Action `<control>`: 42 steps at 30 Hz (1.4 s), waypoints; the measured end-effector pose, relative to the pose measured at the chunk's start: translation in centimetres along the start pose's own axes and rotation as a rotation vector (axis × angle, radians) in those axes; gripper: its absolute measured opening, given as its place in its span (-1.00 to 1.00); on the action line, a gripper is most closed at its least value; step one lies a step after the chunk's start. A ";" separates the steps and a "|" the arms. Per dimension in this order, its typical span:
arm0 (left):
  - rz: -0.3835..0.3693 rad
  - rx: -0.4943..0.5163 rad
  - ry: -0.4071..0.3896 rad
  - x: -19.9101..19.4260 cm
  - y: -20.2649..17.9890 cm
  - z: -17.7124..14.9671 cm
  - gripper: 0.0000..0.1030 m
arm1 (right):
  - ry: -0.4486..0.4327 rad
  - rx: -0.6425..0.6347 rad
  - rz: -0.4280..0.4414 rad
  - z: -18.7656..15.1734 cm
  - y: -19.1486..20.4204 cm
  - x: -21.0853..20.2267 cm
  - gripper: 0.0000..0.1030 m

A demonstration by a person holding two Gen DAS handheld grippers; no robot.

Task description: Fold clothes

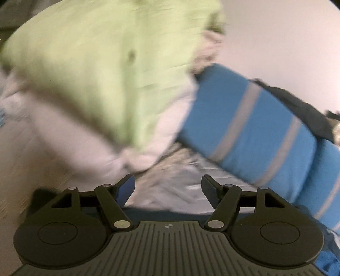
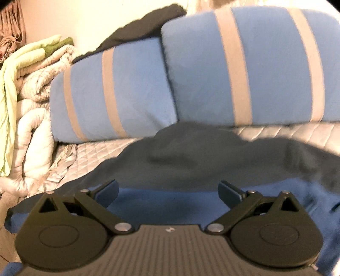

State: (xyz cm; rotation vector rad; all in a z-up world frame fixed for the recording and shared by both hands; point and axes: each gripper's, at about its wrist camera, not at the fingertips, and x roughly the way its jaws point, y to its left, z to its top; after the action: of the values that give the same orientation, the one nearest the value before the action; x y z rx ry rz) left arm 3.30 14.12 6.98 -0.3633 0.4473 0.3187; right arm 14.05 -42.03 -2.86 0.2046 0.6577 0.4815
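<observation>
Both our jaws spread, gripping nothing; dark blue garment (image 2: 191, 161) lies rumpled on bed; careless pinch risks bunching quilted bedspread (image 2: 89, 157).

Two blue pillows with grey stripes were seen leaning side by side against a pale wall (image 2: 89, 19): the nearer pillow (image 2: 250, 65) and the farther pillow (image 2: 110, 97). They were set on a grey quilted bedspread (image 2: 93, 155) stitched in a diamond pattern. A black cloth (image 2: 146, 23) was draped behind the pillow tops. Beside the farther pillow, a rolled white comforter (image 2: 36, 118) was piled up, with a pale green blanket (image 2: 8, 106) laid over it. In the left wrist view, the green blanket (image 1: 102, 70) was blurred. A brownish curtain (image 2: 10, 23) was visible in the corner.
</observation>
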 end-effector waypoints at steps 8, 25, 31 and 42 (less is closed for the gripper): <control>-0.168 0.174 -0.114 -2.1 -9.6 9.0 0.48 | -0.144 0.001 -0.137 7.4 -7.7 -5.0 1.00; -0.360 0.258 -0.181 -2.2 -21.2 12.4 0.74 | -0.400 0.026 -0.360 19.4 -17.9 -16.5 1.00; -0.415 0.228 -0.012 3.1 -24.4 6.2 0.74 | -0.305 -0.016 -0.352 17.0 -18.2 -14.0 1.00; -0.417 0.229 0.119 6.0 -30.7 -5.4 0.74 | -0.067 -0.060 -0.188 10.7 -14.4 -2.7 1.00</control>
State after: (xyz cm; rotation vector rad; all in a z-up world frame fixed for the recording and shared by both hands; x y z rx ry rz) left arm 18.00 -14.06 7.85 -0.2444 0.5067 -0.1601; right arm 24.12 -56.25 2.16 0.1005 0.5896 0.3115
